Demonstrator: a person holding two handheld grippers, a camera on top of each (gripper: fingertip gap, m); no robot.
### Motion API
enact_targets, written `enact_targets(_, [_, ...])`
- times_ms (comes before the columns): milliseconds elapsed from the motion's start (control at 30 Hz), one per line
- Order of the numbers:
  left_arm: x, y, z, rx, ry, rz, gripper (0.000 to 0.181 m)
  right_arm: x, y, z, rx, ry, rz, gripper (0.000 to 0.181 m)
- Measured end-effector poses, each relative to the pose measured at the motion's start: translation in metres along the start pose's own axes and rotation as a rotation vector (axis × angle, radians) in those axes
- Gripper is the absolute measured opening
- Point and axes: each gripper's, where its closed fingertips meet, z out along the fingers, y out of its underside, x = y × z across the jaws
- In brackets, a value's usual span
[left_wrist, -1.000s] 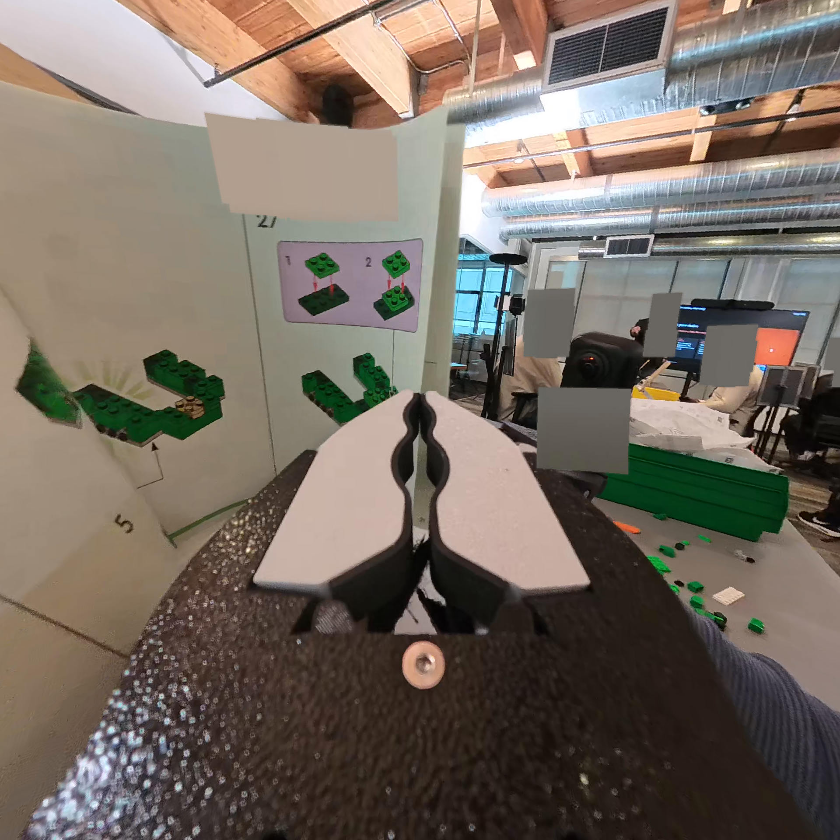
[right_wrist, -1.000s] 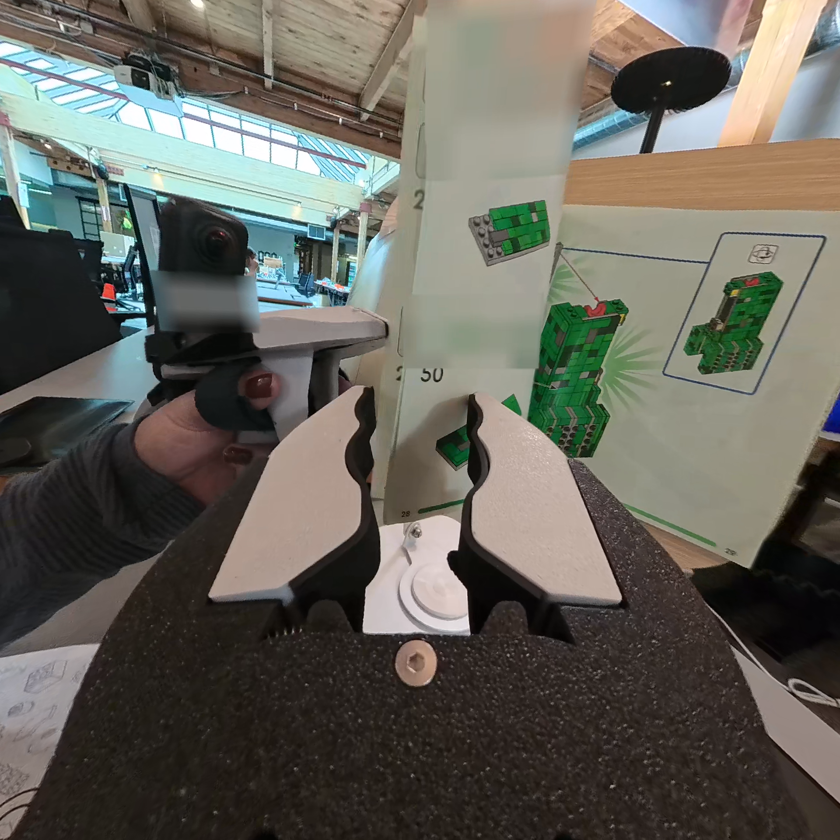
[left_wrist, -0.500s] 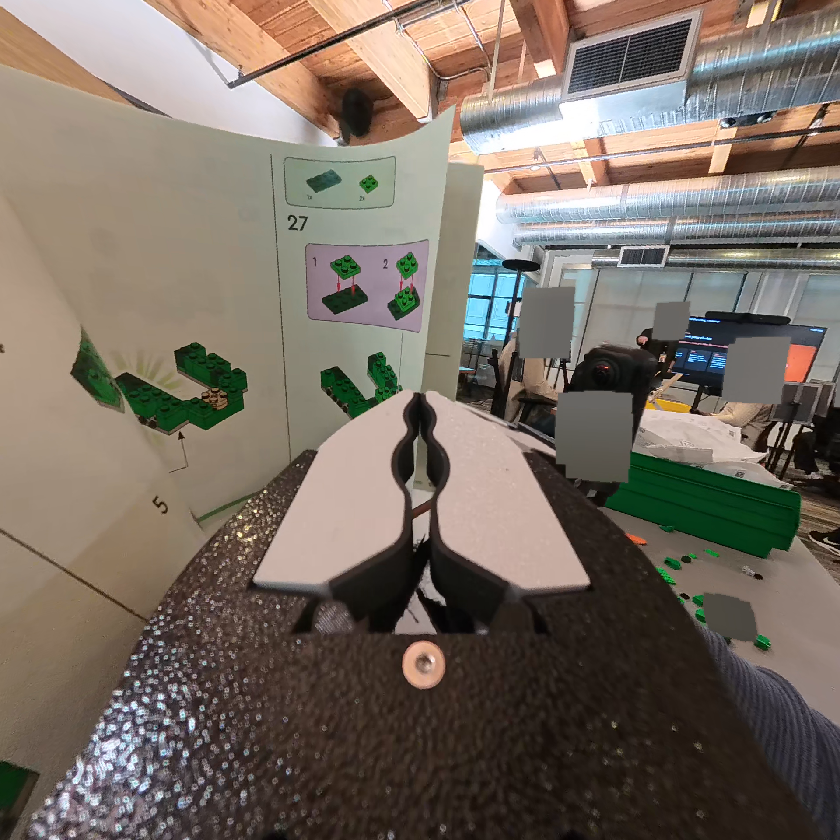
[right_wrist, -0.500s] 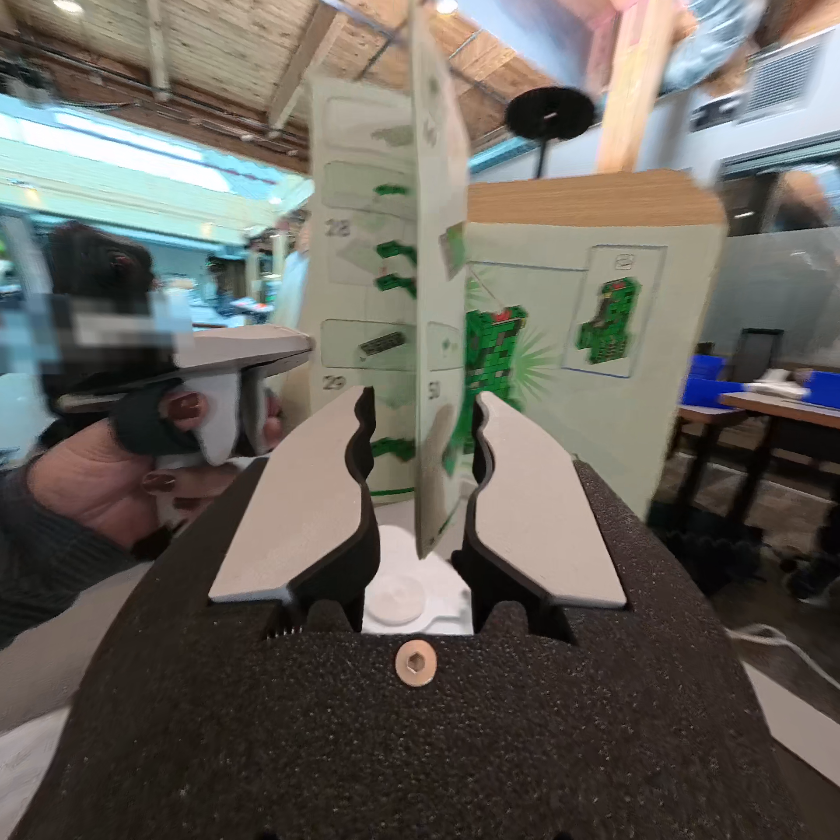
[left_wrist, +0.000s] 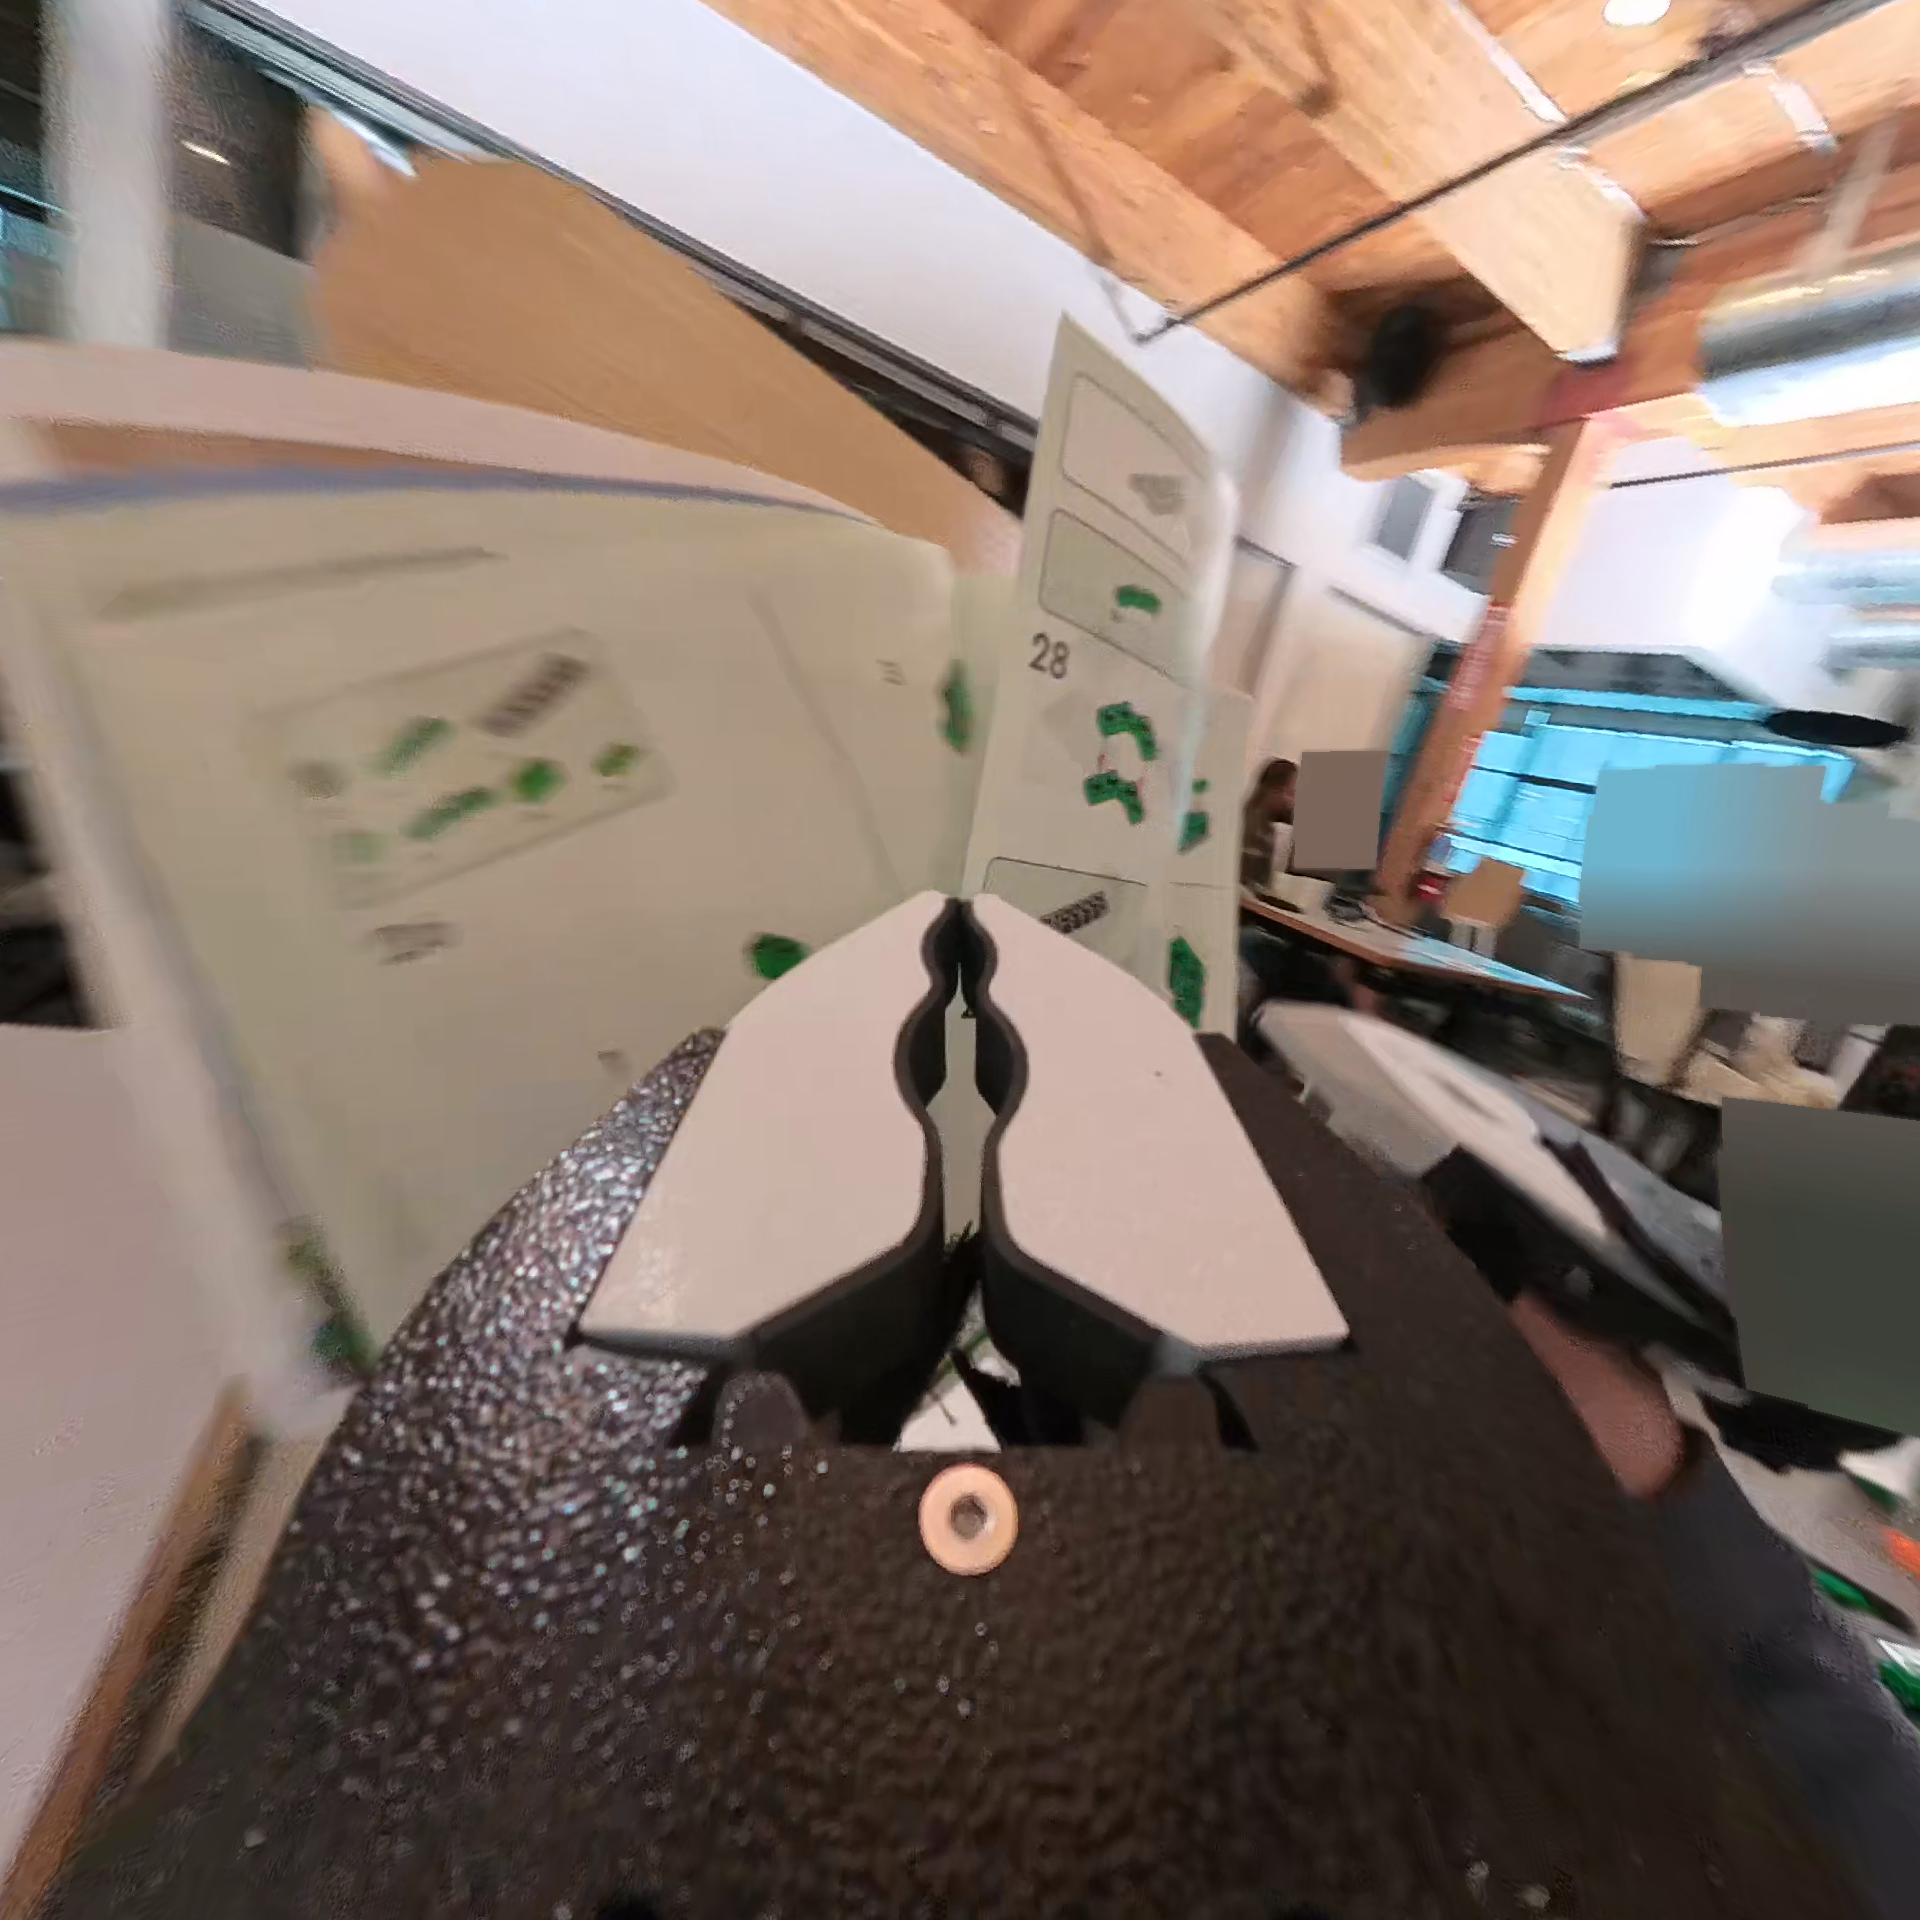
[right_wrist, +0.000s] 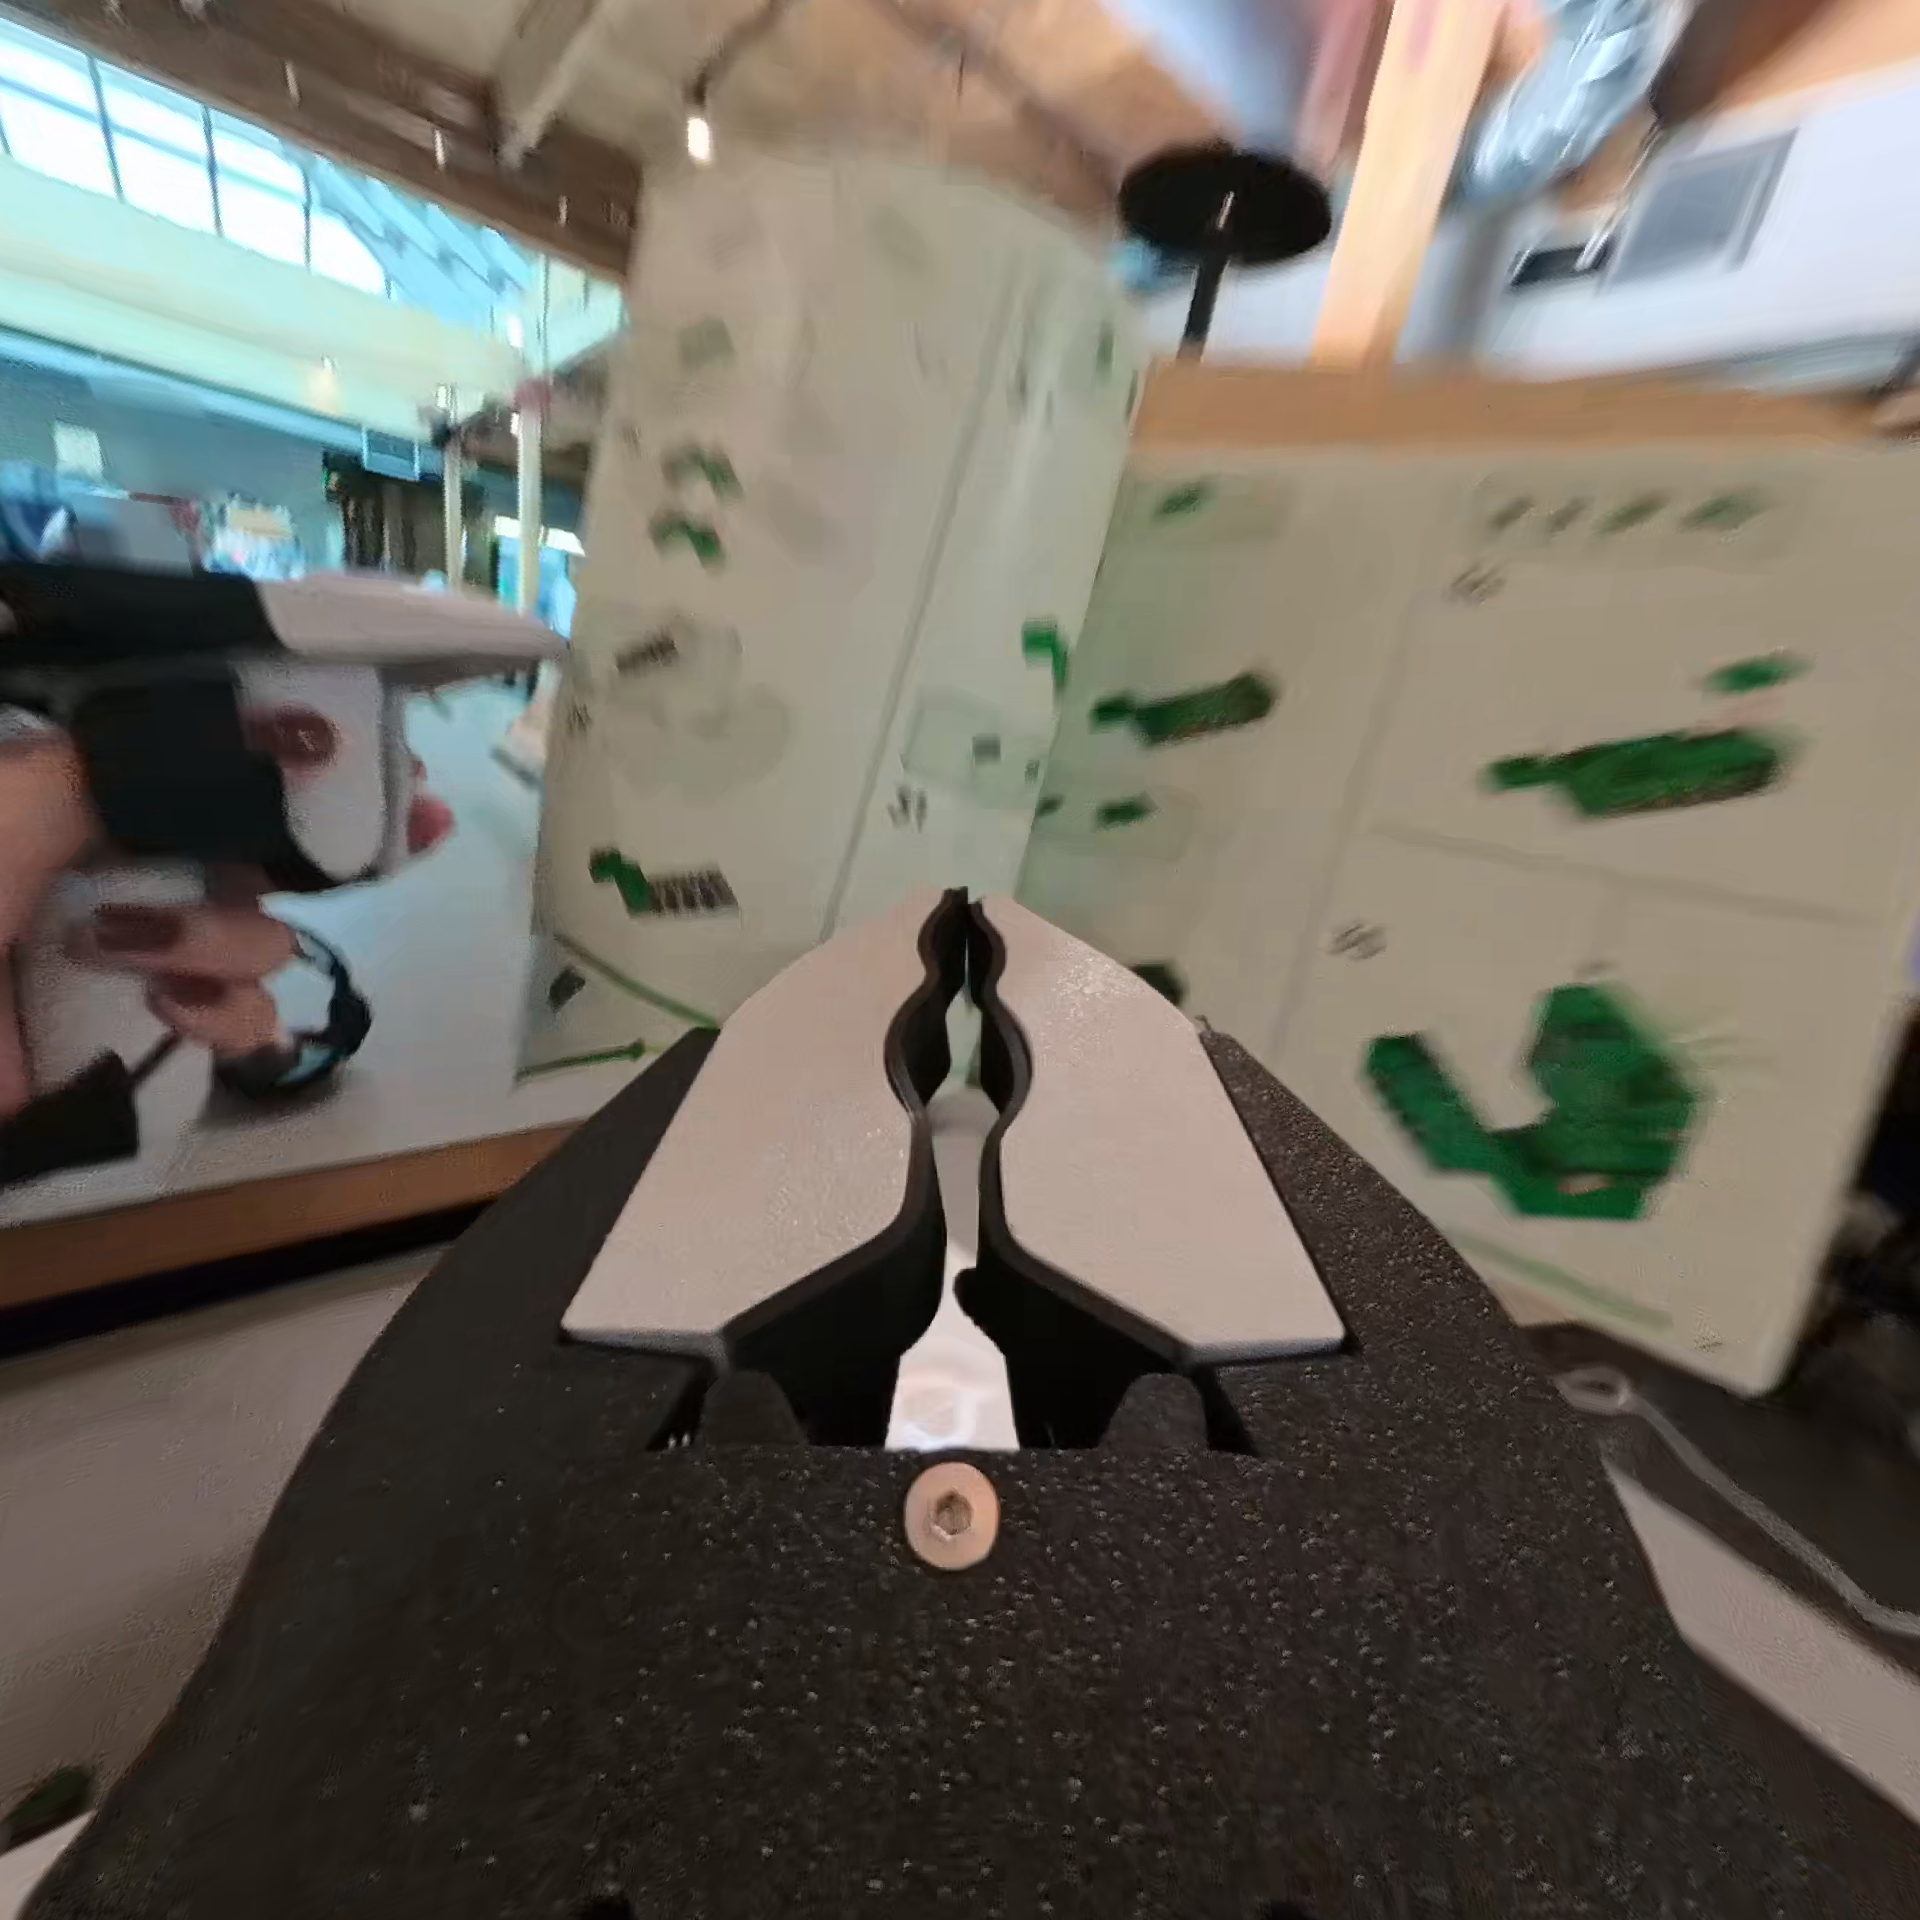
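A brick-building instruction booklet (left_wrist: 468, 831) stands open and upright, its pale pages printed with green models. My left gripper (left_wrist: 958, 920) is shut at the foot of a raised page (left_wrist: 1101, 644). My right gripper (right_wrist: 961, 914) is shut on the lower edge of the curled middle pages (right_wrist: 831, 520), with the right-hand spread (right_wrist: 1455, 831) beside it. The left gripper (right_wrist: 416, 644), held by a hand (right_wrist: 156, 935), also shows in the right wrist view, its finger touching the pages' left edge. Both views are blurred.
A wooden board (right_wrist: 1455, 405) stands behind the booklet, also seen in the left wrist view (left_wrist: 623, 343). A black disc on a pole (right_wrist: 1226, 197) rises behind it. A white cable (right_wrist: 1714, 1507) lies on the table at the right. Desks (left_wrist: 1403, 945) stand far off. The grippers' ends are close to 12 centimetres from one another.
My right gripper was open around a page and has shut on it. Both grippers have swung, and the pages have turned to show other spreads. My left gripper has stayed shut.
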Motion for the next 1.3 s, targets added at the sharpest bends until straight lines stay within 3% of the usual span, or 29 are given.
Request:
enact_targets(167, [-0.036, -0.010, -0.019, 0.032, -0.191, 0.030, 0.000, -0.032, 0.059, 0.038, -0.233, -0.044, 0.048, 0.000])
enact_targets(367, [-0.050, -0.020, -0.030, 0.066, -0.368, 0.128, 0.000, -0.054, 0.059, 0.065, -0.250, -0.013, 0.051, 0.000])
enact_targets(500, [-0.064, -0.038, -0.051, 0.090, -0.561, 0.240, 0.000, -0.060, 0.068, 0.083, -0.328, -0.038, 0.040, 0.000])
enact_targets(567, [-0.063, -0.050, -0.059, 0.123, -0.601, 0.302, 0.027, -0.060, 0.071, 0.088, -0.359, -0.044, 0.037, 0.000])
enact_targets(667, [-0.041, -0.052, -0.053, 0.141, -0.452, 0.361, 0.000, -0.061, 0.070, 0.091, -0.379, -0.054, 0.033, 0.000])
enact_targets(767, [-0.030, -0.034, -0.035, 0.069, -0.297, 0.335, 0.000, -0.065, 0.072, 0.090, -0.398, -0.076, 0.009, 0.000])
enact_targets(1000, [-0.056, 0.019, -0.010, -0.136, -0.284, 0.333, 0.000, -0.073, 0.077, 0.084, -0.412, -0.086, -0.074, 0.000])
enact_targets(1167, [-0.097, 0.035, -0.035, -0.233, -0.457, 0.138, 0.000, -0.085, 0.076, 0.085, -0.388, -0.104, -0.116, 0.000])
enact_targets(1233, [-0.102, 0.035, -0.045, -0.231, -0.424, 0.001, 0.000, -0.085, 0.078, 0.087, -0.388, -0.091, -0.142, 0.000])
enact_targets(1300, [-0.101, 0.043, -0.050, -0.270, -0.355, -0.146, 0.015, -0.085, 0.076, 0.088, -0.375, -0.079, -0.139, 0.000])
